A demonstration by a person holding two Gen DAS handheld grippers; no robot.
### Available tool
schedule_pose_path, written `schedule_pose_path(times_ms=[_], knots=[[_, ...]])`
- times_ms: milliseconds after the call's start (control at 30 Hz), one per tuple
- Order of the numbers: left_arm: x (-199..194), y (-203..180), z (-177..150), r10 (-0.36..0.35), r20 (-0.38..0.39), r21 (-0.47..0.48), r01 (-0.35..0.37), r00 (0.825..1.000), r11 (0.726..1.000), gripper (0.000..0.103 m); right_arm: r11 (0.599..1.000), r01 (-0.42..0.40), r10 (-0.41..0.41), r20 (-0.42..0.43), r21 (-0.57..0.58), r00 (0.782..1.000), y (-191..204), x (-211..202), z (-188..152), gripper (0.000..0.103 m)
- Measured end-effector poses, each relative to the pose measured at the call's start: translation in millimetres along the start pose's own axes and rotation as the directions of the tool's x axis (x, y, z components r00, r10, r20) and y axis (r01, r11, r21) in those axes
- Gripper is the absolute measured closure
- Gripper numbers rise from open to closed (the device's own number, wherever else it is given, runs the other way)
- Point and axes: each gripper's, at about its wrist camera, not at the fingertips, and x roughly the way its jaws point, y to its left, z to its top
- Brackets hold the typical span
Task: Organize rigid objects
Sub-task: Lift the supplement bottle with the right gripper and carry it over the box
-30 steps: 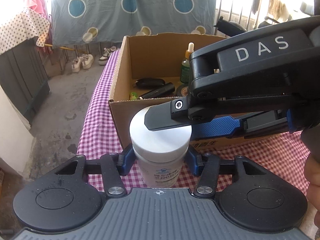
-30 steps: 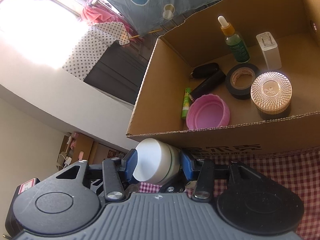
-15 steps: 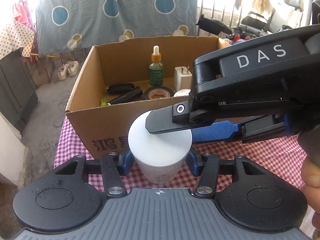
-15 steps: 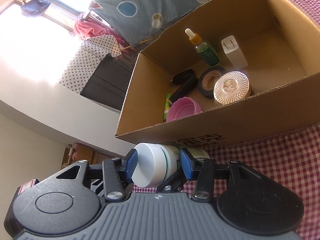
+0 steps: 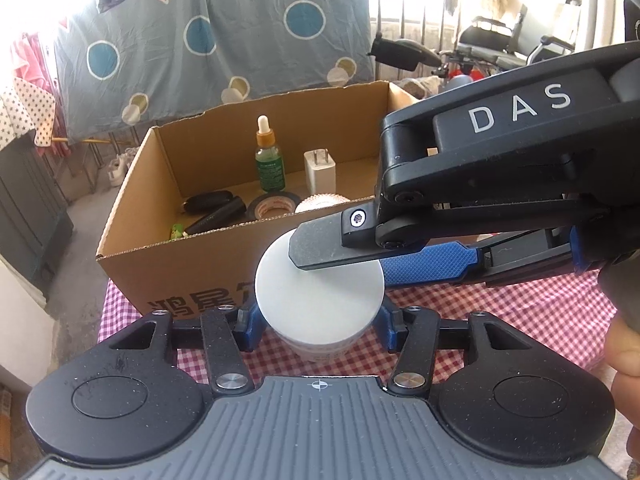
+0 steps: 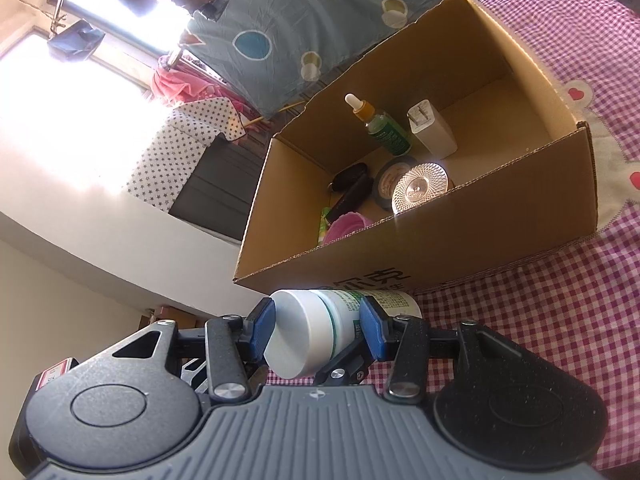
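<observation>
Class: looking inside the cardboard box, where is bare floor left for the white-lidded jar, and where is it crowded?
Bare floor lies in the brown cardboard box beyond the white charger, toward the far end wall. Crowded: the end holding the green dropper bottle, black tape roll, pink lid.

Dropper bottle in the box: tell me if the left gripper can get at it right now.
Probably not: the left gripper is shut on the white jar, as is the right gripper. The dropper bottle stands unobstructed from above.

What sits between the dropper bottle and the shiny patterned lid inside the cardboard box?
The black tape roll lies between the dropper bottle and the patterned lid, overlapped by the lid; the right wrist view shows it best.
</observation>
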Motion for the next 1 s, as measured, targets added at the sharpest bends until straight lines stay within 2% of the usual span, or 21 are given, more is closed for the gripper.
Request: schedule_pose_path(times_ms=[333,600,1000], knots=[[-23.7,-22.5,10.6,0.015,0.050,0.038,-0.017,0.999,0.999,0.051,0.999,-0.035,0.036,0.066,-0.014,0.997,6.5,-35.9,-3.0,0.053],[-44.1,-24.8,26.7,-0.007,0.112,0.044,0.002,0.994,0.999,0.051,0.997,-0.048,0.056,0.146,-0.062,0.988,28.0,-65.1,2.6,0.053],[-49.4,-35.4,57.9,0.002,0.178,0.056,-0.012,0.984,0.998,0.051,0.988,-0.074,0.103,0.221,-0.135,0.970,44.5,-87.9,30.2,0.053]])
